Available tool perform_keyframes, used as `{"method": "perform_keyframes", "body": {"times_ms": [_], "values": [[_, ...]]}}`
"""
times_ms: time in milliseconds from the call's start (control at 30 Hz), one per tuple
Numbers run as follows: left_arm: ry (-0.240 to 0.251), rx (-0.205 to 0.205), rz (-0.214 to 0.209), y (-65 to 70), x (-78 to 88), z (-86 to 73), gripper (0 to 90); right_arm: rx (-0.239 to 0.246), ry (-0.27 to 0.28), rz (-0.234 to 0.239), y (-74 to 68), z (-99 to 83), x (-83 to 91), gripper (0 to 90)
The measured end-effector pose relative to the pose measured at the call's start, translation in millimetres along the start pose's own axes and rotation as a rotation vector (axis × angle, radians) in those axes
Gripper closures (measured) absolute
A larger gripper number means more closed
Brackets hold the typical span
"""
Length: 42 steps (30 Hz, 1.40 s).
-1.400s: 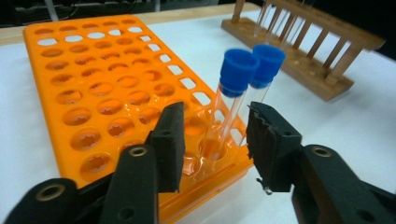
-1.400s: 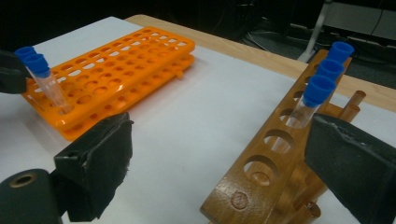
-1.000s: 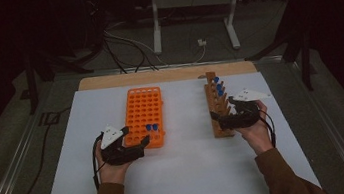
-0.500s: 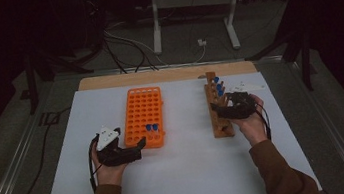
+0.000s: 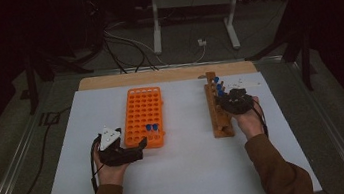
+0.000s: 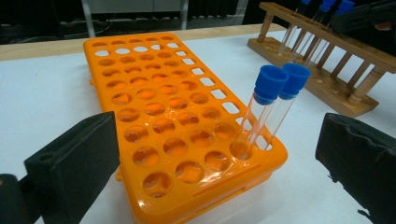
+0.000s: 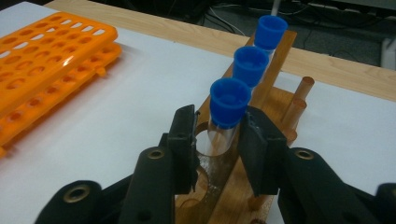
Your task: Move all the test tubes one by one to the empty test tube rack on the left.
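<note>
Now that my right gripper [image 7: 218, 140] has just been closing around the nearest blue-capped tube [image 7: 227, 108] in the wooden rack [image 5: 219, 116], I judge a lift comes next. My left gripper [image 6: 219, 158] waits wide open, empty, beside the orange rack [image 6: 159, 116]. Bare white surface [image 5: 194, 164] between both racks leaves carrying room.

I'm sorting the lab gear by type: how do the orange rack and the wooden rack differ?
The orange rack is a wide plastic grid with many rows of holes; the wooden rack is a narrow strip with one row of holes on turned posts. The orange rack holds two blue-capped tubes at one corner; the wooden rack holds three in a line. Both lie lengthwise on the white table and hold clear tubes.
</note>
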<state>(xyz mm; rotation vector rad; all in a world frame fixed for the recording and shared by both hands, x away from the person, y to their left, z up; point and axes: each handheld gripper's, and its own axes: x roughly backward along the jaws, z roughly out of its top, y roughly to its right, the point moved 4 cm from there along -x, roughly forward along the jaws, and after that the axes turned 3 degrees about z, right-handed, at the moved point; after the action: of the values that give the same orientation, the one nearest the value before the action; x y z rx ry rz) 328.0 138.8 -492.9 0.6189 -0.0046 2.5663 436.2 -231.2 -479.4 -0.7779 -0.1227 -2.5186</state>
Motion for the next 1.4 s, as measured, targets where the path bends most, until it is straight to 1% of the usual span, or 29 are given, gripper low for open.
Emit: {"method": "perform_keyframes", "body": {"times_ms": [67,167,267,333,433,667,833,1000,1400], "values": [[-0.001,0.000,0.001,-0.3,0.0,-0.1,0.7,-0.004,0.007,0.000,0.5,0.2,-1.5,71.7],[-0.001,0.000,0.003,-0.1,-0.1,-0.1,0.7,-0.007,0.011,0.000,-0.1,0.5,-2.7,75.6],[-0.002,-0.003,0.004,0.3,-0.2,-0.2,0.7,0.010,0.016,0.001,-2.9,0.8,-3.9,75.9],[-0.003,-0.004,0.003,0.6,-0.3,-0.3,0.7,0.030,0.016,-0.004,-5.4,1.4,-4.5,75.9],[-0.004,-0.004,0.004,0.6,-0.2,-0.4,0.7,0.040,0.015,-0.013,-7.1,1.7,-6.1,75.6],[-0.007,-0.006,0.005,0.7,-0.7,-0.8,0.7,0.025,0.024,-0.014,-6.8,1.6,-7.3,75.5],[-0.009,-0.005,0.003,0.7,-0.9,-0.9,0.7,0.032,0.024,-0.024,-7.2,1.7,-7.6,76.7],[-0.007,-0.005,0.001,0.9,-1.0,-0.9,0.7,0.024,0.023,-0.022,-6.9,1.6,-6.9,76.8],[-0.007,-0.005,-0.004,1.8,-1.4,-1.1,0.7,0.009,0.043,-0.013,-5.0,4.7,1.9,76.9]]}}
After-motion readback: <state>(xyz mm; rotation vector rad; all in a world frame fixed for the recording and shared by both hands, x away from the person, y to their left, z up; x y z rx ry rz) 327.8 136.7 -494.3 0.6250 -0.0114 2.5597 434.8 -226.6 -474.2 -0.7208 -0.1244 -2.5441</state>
